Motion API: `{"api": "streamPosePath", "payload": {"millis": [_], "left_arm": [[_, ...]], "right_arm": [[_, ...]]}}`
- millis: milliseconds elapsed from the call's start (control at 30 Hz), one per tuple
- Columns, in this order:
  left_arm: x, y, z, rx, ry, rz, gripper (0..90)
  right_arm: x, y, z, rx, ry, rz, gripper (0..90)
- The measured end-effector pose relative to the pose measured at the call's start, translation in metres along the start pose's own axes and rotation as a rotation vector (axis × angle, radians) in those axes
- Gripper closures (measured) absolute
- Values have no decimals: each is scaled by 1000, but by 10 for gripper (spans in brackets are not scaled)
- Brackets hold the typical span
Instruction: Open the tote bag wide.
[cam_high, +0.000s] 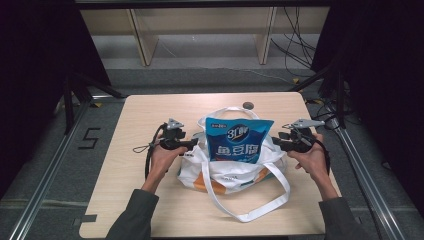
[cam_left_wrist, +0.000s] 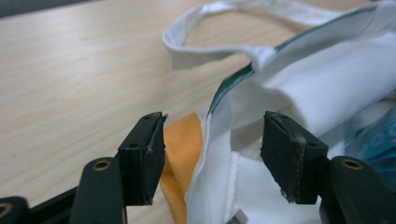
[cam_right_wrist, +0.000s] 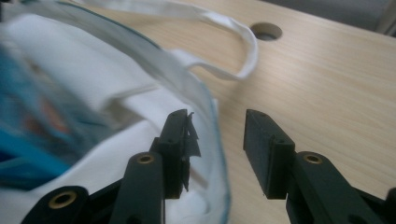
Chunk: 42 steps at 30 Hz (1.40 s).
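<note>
Jaws of both the left gripper (cam_left_wrist: 212, 156) and right gripper (cam_right_wrist: 217, 151) apart, astride the white bag's (cam_high: 235, 172) rim, nothing gripped.

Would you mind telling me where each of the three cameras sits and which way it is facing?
High view: fixed above the person's side, looking forward and down on the table; both forearms enter from below, left gripper and right gripper flanking the white tote bag holding a blue snack packet.
Left gripper view: rides the left gripper, looking along its open jaws at the bag's rim.
Right gripper view: rides the right gripper, jaws open beside the bag's edge.
Shared: the tote bag and wooden table.
</note>
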<state>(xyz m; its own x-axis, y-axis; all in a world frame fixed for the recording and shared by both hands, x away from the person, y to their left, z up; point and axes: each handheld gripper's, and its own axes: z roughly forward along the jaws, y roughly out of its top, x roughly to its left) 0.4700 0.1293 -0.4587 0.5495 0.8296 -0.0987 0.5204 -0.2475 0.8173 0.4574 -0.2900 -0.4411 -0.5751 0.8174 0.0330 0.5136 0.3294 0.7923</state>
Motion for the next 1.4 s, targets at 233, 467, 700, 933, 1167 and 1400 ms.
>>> {"api": "streamPosePath", "payload": {"millis": [233,467,700,933,1167,1400], "left_arm": [[-25,-12,-23,-2,-142,25,558],[-44,-30,-34,1,-239,59,803],[-58,-48,-15,86,-280,132,841],[-67,-64,-1,141,-226,215,862],[-69,-65,-1,137,-200,233,866],[-61,-37,-27,22,-213,192,785]], "right_arm": [[33,0,-35,-20,141,-32,631],[75,-9,-38,5,262,-148,809],[90,-18,-20,80,294,-206,865],[108,-41,14,216,266,-266,900],[109,-49,22,223,249,-258,900],[93,-24,-12,94,257,-230,821]]}}
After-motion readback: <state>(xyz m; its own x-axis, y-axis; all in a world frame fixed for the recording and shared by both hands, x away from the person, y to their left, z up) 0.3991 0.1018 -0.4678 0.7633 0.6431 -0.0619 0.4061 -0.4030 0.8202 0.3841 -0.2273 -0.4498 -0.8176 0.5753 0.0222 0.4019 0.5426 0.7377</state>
